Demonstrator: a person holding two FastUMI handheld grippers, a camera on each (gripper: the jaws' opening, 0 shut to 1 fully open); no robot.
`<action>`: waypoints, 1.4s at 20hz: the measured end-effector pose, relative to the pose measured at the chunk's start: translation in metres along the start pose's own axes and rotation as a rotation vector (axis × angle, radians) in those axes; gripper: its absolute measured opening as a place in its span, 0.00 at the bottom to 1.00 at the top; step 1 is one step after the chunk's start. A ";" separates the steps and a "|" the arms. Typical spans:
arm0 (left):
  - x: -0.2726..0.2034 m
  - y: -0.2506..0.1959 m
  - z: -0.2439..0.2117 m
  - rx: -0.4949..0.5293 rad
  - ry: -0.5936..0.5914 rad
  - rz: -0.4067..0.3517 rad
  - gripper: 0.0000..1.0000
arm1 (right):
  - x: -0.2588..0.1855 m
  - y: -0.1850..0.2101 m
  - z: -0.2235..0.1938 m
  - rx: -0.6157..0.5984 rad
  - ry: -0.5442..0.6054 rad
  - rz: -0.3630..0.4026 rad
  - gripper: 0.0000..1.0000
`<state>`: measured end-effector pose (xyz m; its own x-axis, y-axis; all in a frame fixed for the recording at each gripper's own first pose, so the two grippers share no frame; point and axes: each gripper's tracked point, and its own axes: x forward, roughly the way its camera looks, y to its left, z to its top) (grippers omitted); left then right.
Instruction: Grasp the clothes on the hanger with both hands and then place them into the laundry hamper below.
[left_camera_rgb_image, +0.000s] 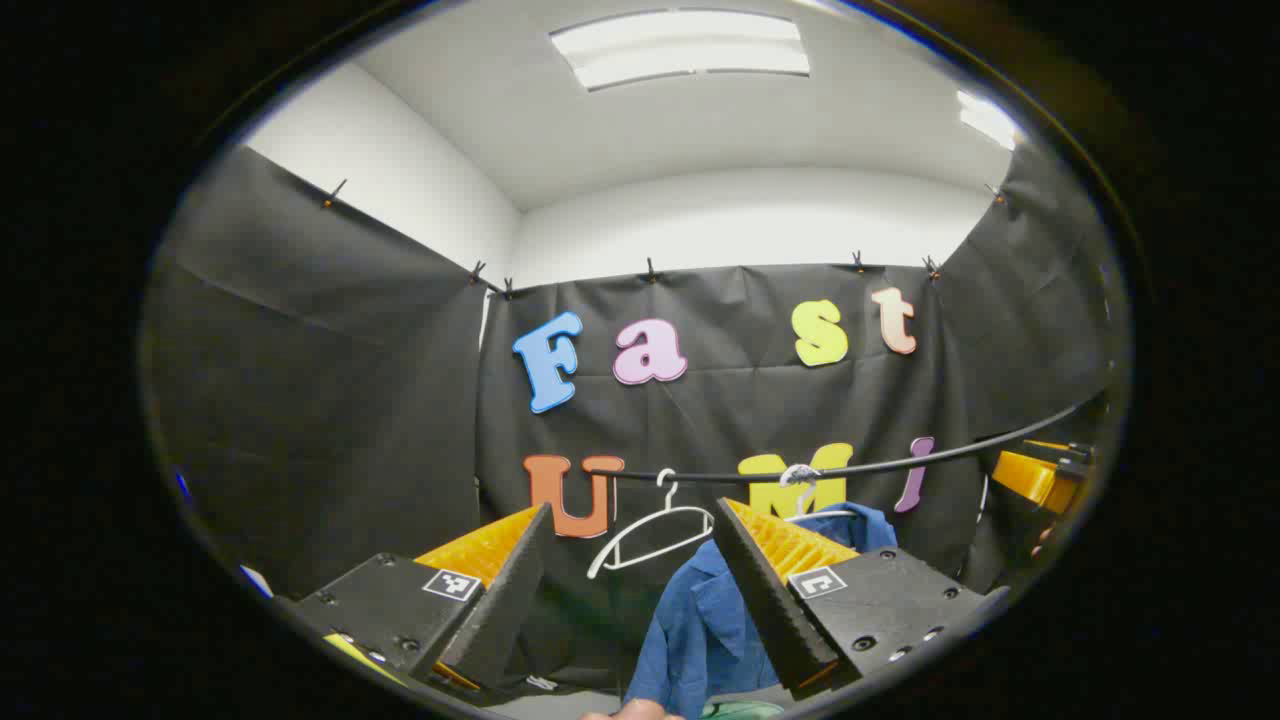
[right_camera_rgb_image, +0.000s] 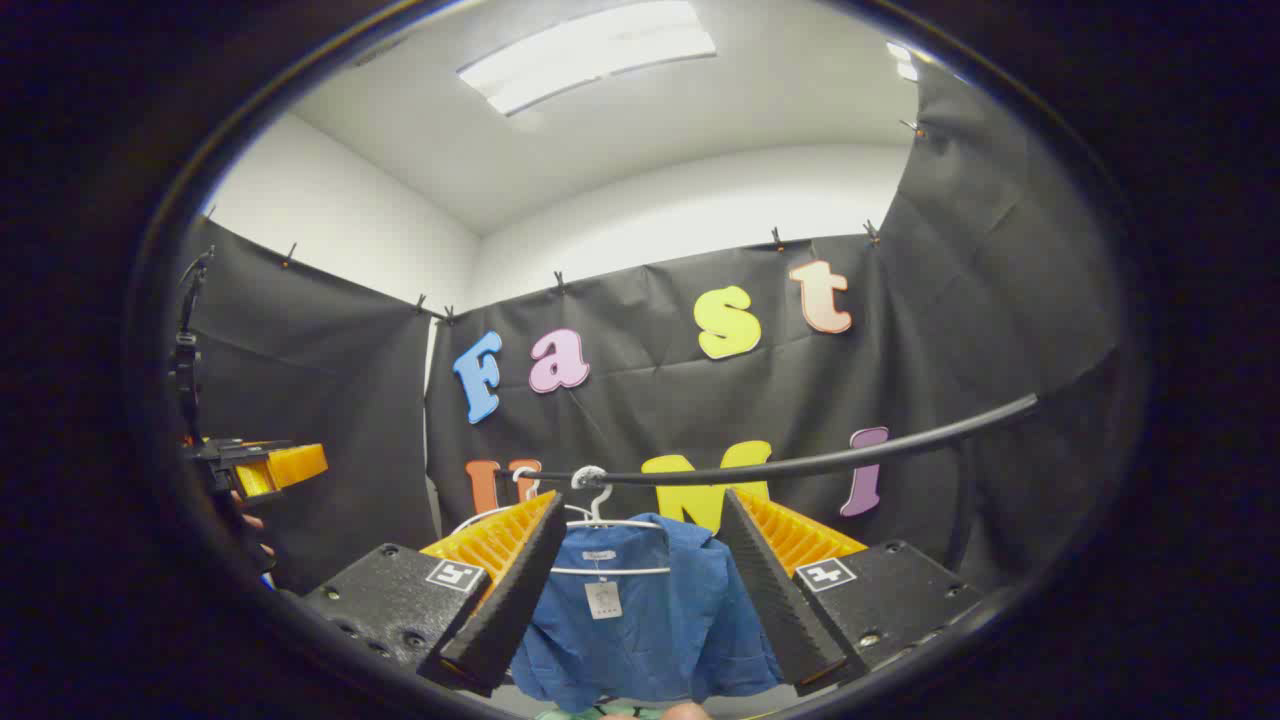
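Black-cloth booth, a rail (right_camera_rgb_image: 800, 462) running across it. Left gripper (left_camera_rgb_image: 630, 590): jaws open, empty hanger (left_camera_rgb_image: 650, 535) dead ahead, blue shirt (right_camera_rgb_image: 640, 620) off to its right. Right gripper (right_camera_rgb_image: 640, 590): jaws open, shirt centred between them, hung on the rail. I'd swing your left across to a shoulder and take both shoulders low. Keep under the rail; the hamper isn't visible.

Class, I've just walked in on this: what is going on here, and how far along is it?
A person holds two tools up toward a blue shirt hanging on a white hanger from a black rail. The right tool is open and faces the shirt head-on, not yet touching it. The left tool is open too, aimed between the shirt and an empty hanger. Nothing is grasped yet.
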<state>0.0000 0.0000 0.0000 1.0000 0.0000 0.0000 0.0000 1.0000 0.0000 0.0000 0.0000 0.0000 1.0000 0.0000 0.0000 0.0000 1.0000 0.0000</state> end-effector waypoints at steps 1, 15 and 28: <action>0.001 0.001 -0.003 -0.005 0.010 -0.005 1.00 | 0.003 0.002 0.000 -0.004 0.009 -0.006 0.98; 0.004 -0.011 0.005 -0.023 -0.061 -0.065 1.00 | 0.018 0.002 -0.007 -0.044 0.068 -0.088 0.98; 0.053 -0.056 -0.082 -0.083 0.076 -0.122 0.96 | 0.092 -0.011 -0.099 -0.054 0.231 -0.146 0.95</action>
<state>0.0532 -0.0562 -0.0823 0.9897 -0.1242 -0.0708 0.1179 0.9892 -0.0868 0.0923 -0.0114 -0.0991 0.9629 -0.1507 -0.2240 0.1382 0.9879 -0.0704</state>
